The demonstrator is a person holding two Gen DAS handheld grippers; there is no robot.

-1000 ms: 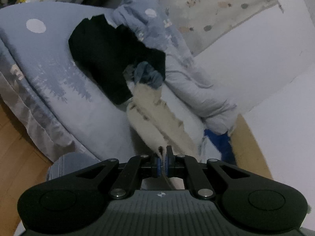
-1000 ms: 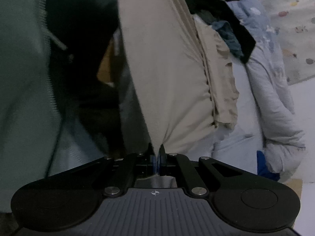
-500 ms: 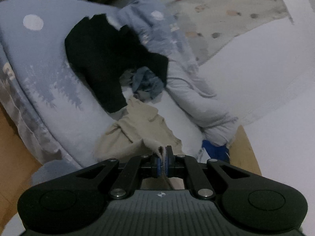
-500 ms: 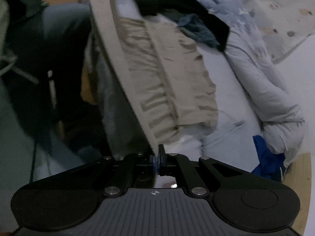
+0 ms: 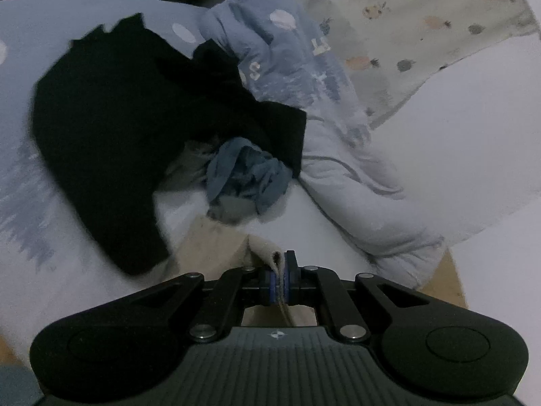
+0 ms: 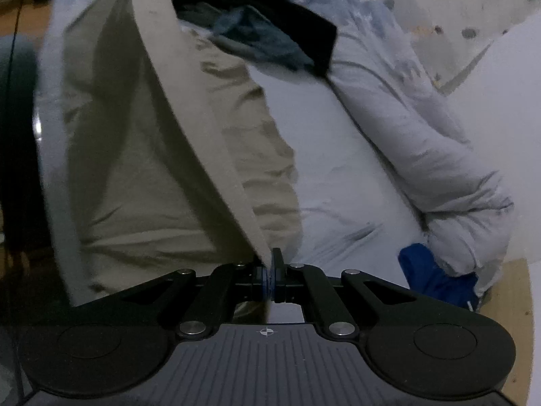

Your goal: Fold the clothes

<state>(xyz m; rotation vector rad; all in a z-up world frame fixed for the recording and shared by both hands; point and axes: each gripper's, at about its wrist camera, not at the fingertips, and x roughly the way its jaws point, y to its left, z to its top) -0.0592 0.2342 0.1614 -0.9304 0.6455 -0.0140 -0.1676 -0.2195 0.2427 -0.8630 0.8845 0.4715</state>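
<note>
Bed: a pale blue sheet [image 5: 40, 223] with a darker tree-like print and white dots covers the mattress and carries everything else.
Quilt: a blue-grey padded quilt [image 5: 341, 155], printed with letters and white spots, lies bunched in a long roll along the right of the clothes pile; in the right wrist view the same roll [image 6: 436, 155] runs down to the bed's corner.
Patterned cloth: a cream fabric [image 5: 416, 23] with small animal figures lies beyond the quilt, at the top right.
Beige garment: the beige garment [image 6: 159, 169] is spread over the near part of the bed, one edge lifted into a taut band that runs up to the right gripper; in the left wrist view only a small part of it [image 5: 216, 247] shows, just ahead of the tongs.
Black garment: a black garment [image 5: 118, 128] lies crumpled on the sheet beyond the beige one, its lower edge touching it.
Blue-grey garment: a small wad of blue-grey cloth [image 5: 247, 172] sits against the black garment's right side (partly tucked under it).
Blue item: a bright blue cloth [image 6: 432, 277] pokes out beside the quilt's end.
Left gripper: the left gripper [image 5: 279, 272] is clamped on a folded corner of the beige garment.
Right gripper: the right gripper [image 6: 271, 272] is pinched tight on the garment's lifted edge.
</note>
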